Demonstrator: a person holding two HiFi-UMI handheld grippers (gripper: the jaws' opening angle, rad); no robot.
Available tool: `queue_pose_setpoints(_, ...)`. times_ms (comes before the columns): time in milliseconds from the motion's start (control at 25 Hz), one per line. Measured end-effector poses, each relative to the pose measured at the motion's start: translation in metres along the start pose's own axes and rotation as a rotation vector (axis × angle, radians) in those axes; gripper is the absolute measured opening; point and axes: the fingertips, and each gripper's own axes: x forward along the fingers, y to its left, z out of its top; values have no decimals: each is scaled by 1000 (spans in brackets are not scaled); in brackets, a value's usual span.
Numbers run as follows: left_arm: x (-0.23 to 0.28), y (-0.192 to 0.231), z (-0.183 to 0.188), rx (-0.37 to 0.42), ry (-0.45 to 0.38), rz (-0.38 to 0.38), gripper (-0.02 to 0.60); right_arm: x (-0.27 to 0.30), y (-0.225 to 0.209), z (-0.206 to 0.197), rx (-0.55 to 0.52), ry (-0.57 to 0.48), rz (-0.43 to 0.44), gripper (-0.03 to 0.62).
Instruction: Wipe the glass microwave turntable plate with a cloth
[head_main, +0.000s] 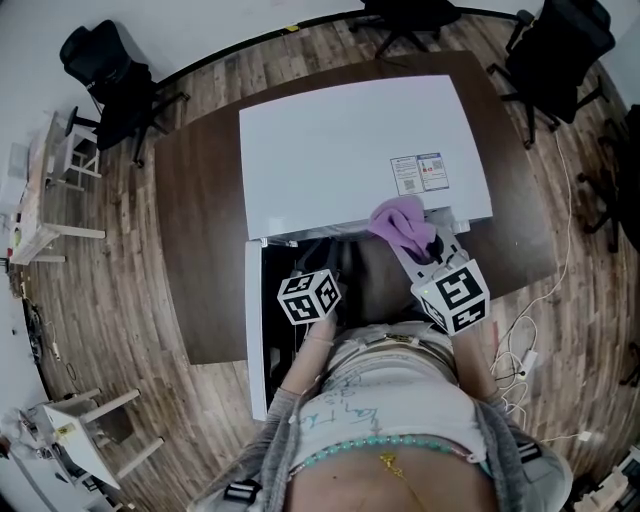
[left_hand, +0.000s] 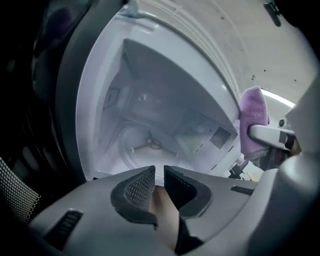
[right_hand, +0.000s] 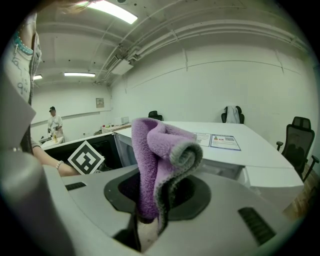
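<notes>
Closest to my lens in the left gripper view, the left gripper (left_hand: 159, 171) has its two dark ribbed jaws a narrow slit apart with nothing between them. Beyond them gapes the pale cavity of the white microwave oven (left_hand: 165, 90), its dark door (left_hand: 20, 150) swung out at the left edge. Low in the middle, on the cavity floor, I see a round turntable area with a three-arm roller hub (left_hand: 149, 144). I cannot tell whether the glass plate lies over it. In the right gripper view, the right gripper (right_hand: 150, 210) is pinched on a fuzzy purple cloth with a grey edge (right_hand: 160, 150). The cloth stands up out of the jaws at centre and curls over at its top. Behind it runs the microwave's flat white top, and at the left I see the other tool's black-and-white marker cube. In the head view, the microwave sits on a dark brown table (head_main: 200, 200). The cloth hangs over the front edge of the microwave's top, right of centre, and the left tool is at the open front, just left of centre.
</notes>
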Motion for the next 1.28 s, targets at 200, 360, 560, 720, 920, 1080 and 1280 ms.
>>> queue_pose_setpoints(200, 5, 8, -14, -112, 28, 1, 81, 0, -1, -1, -2, 0, 0, 109)
queue_pose_setpoints(360, 7, 20, -14, -198, -5, 35, 154, 1, -1, -1, 2, -1, 3, 109)
queue_pose_setpoints(560, 18, 27, -23, -462, -8, 9, 196, 1, -1, -1, 3, -1, 4, 109)
queue_pose_setpoints(720, 28, 28, -29, -676, -20, -16, 197, 1, -1, -1, 8, -1, 7, 109)
queue_pose_setpoints(920, 41, 28, -31, -747, -12, -18, 197, 4, -2, -1, 14, -1, 10, 109)
queue_pose_setpoints(1080, 46, 28, -33, -788, -5, -13, 198, 5, -4, -2, 17, 1, 12, 109)
queue_pose_setpoints(1280, 51, 32, -33, -813, 5, 16, 206, 7, -4, -2, 17, -1, 19, 109)
